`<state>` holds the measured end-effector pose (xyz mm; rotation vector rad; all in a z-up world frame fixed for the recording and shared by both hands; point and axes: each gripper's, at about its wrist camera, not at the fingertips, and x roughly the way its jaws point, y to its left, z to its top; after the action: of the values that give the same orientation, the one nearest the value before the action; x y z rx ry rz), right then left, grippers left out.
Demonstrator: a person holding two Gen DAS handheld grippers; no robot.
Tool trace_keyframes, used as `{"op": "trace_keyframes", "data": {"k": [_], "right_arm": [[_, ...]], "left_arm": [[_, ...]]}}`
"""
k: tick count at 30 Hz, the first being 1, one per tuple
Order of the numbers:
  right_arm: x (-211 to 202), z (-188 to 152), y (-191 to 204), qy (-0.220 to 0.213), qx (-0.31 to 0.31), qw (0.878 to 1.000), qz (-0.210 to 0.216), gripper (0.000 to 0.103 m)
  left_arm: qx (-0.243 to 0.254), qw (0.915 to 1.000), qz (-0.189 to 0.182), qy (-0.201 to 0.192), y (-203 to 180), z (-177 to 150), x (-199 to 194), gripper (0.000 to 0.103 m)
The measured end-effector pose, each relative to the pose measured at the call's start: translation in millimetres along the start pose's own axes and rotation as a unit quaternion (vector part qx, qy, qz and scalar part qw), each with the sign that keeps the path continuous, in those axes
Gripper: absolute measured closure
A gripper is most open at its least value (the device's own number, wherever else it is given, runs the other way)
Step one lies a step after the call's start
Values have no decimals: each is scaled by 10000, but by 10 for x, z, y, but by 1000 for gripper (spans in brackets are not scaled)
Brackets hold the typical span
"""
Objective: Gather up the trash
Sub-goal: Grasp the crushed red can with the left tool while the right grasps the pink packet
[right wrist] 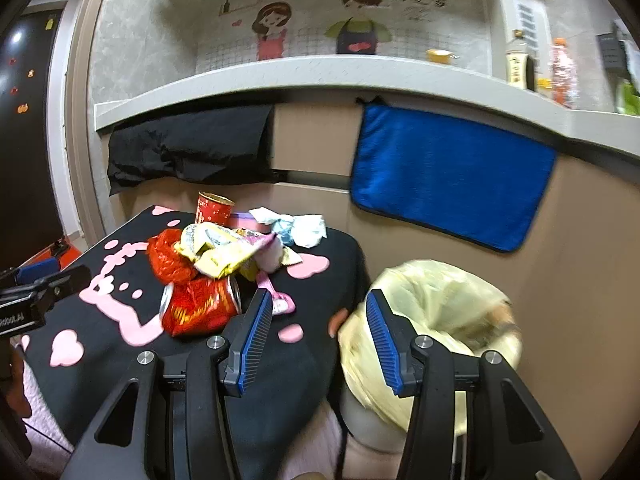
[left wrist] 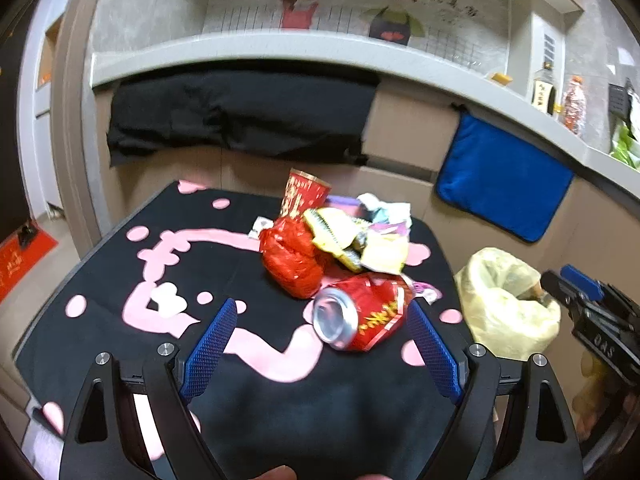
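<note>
A crushed red can [left wrist: 360,312] lies on its side on the black and pink table [left wrist: 120,280], at the front of a trash pile. Behind it are a red plastic wrapper [left wrist: 290,254], yellow snack bags [left wrist: 360,240], a red paper cup [left wrist: 304,194] and crumpled tissue [left wrist: 386,206]. My left gripper [left wrist: 322,320] is open, its blue pads on either side of the can and just short of it. My right gripper [right wrist: 318,306] is open and empty over the table's right edge, beside a bin lined with a yellow bag [right wrist: 436,320]. The can [right wrist: 200,306] lies left of it.
A grey counter ledge [left wrist: 280,46] runs along the back with a black cloth [left wrist: 240,112] and a blue towel [left wrist: 504,184] hanging below it. Bottles [left wrist: 544,90] stand on the counter at right. The bin [left wrist: 508,300] stands right of the table.
</note>
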<state>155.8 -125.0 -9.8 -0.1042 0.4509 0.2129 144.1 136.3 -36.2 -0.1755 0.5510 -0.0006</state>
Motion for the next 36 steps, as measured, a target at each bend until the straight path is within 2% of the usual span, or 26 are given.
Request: {"op": "trace_keyframes", "data": {"k": [3,8,11,14,18,21,22,24,26,30,34,36], "right_arm": [[327,76,5,69,50,9999,82,57],[720,68,-109,232,181,9996,29,57],[863,-13,-209,394,265,9989,-43,57],[964,-96,-302,553,339,9979,-74,57],[1012,-190,-415,668,482,9966,-69,57],[1029,-223,-439,713,494,9962,32,57],[1044,-219,-431,725,474,9962,116,57],[1070,-199,-392,760,432,9955,354,57],[1100,-160,-329,776,424,9943,599,57],[1134,-7,-163,835,380,9923,831,57],[1169,169,14,775,154,9936,812,57],[1265,275,82,791,244,9923,921,57]], "left_arm": [[-132,9995,-2,283,108,13,323,16],[-588,9946,-321,788,129,-64,762,16],[-591,9939,-270,895,4,-93,978,17],[-643,9920,-258,1055,-53,-107,1210,26],[-1001,9878,-24,1191,48,-151,1408,30],[-1240,9836,-112,1306,124,-192,1510,31],[-1252,9829,-142,1340,129,-194,1529,32],[-1259,9816,-288,1404,127,-206,1565,44],[-1297,9798,-480,1442,131,-204,1562,52],[-1220,9828,-393,1333,210,-170,1399,52],[-1059,9890,-72,1032,421,-118,1093,52],[-1007,9911,98,863,526,-74,955,52]]}}
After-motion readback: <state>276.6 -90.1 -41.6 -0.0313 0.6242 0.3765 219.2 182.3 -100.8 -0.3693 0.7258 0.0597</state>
